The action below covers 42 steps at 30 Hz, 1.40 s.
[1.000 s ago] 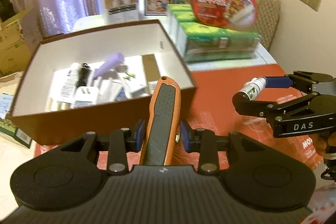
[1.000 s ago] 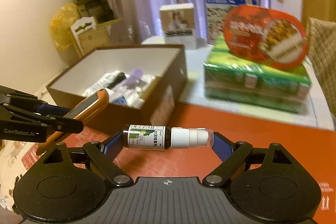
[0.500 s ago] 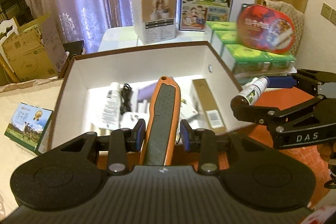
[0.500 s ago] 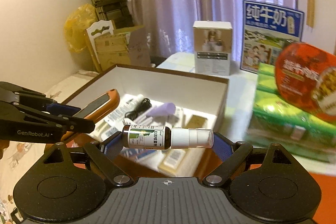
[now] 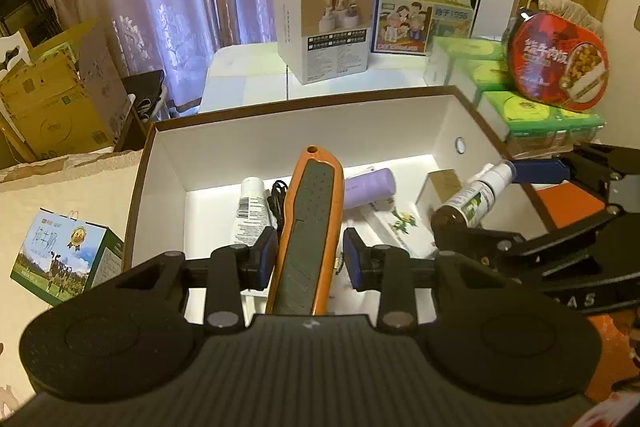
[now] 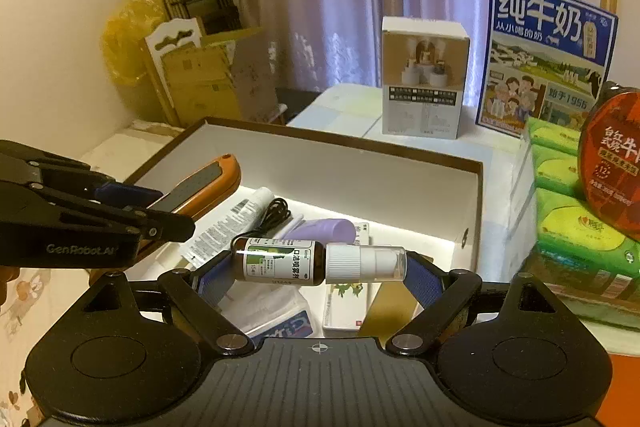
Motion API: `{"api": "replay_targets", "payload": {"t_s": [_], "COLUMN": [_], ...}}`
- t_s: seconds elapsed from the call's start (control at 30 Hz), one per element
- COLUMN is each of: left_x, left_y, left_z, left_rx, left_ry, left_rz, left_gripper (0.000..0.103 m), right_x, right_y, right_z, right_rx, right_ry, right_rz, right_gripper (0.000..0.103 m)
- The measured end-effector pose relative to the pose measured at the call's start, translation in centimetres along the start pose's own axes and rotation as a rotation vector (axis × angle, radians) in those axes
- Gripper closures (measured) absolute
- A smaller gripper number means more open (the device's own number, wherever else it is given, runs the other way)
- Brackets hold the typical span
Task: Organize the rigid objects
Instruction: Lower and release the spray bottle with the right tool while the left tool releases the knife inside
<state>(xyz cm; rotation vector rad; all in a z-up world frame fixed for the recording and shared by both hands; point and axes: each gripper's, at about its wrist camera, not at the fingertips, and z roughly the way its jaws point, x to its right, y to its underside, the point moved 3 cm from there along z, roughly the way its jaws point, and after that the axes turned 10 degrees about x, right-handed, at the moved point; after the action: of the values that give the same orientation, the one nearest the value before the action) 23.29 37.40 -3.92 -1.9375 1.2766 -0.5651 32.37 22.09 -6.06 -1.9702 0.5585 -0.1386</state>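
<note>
Orange utility knife [image 5: 310, 227], long with a dark dotted grip panel, sits pinched between the blue pads of our left hand-held gripper [image 5: 310, 259], its tip reaching out over the open box [image 5: 304, 131]. Our right hand-held gripper [image 6: 320, 273] clamps a brown spray bottle [image 6: 316, 263] end to end, lying crosswise, white ribbed cap and clear cover to the right. Both hang above the box, white inside with a brown rim, which holds a lilac cylinder [image 5: 370, 187], a white tube [image 5: 252, 211] and a black cord [image 5: 277, 195].
</note>
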Motion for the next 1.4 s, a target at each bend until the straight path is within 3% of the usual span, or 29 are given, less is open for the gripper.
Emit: {"api": "replay_targets", "payload": {"t_s": [0.43, 0.73, 0.93, 1.1, 1.4], "left_x": [-3.1, -5.1, -6.3, -7.0, -6.8], "left_y": [0.9, 0.2, 0.6, 1.2, 1.8], "left_z": [6.3, 6.2, 4.7, 3.4, 0.5], "left_rx": [-0.101, -0.065, -0.054, -0.035, 0.036], "left_ry": [0.006, 0.020, 0.020, 0.009, 0.010], "left_rz": [-0.015, -0.053, -0.076, -0.088, -0.074], "left_gripper": [0.072, 0.072, 0.058, 0.042, 0.033], "right_x": [-0.3, -0.8, -1.3, -1.8, -2.2], "right_y": [0.2, -0.1, -0.5, -1.5, -0.7], "right_z": [3.8, 5.1, 6.0, 6.2, 3.4], "right_rx": [-0.073, -0.085, -0.080, -0.021, -0.019], "right_ry": [0.063, 0.087, 0.094, 0.114, 0.138], "right_rz": [0.050, 0.090, 0.137, 0.175, 0.198], "right_gripper": [0.017, 0.017, 0.017, 0.017, 0.016]}}
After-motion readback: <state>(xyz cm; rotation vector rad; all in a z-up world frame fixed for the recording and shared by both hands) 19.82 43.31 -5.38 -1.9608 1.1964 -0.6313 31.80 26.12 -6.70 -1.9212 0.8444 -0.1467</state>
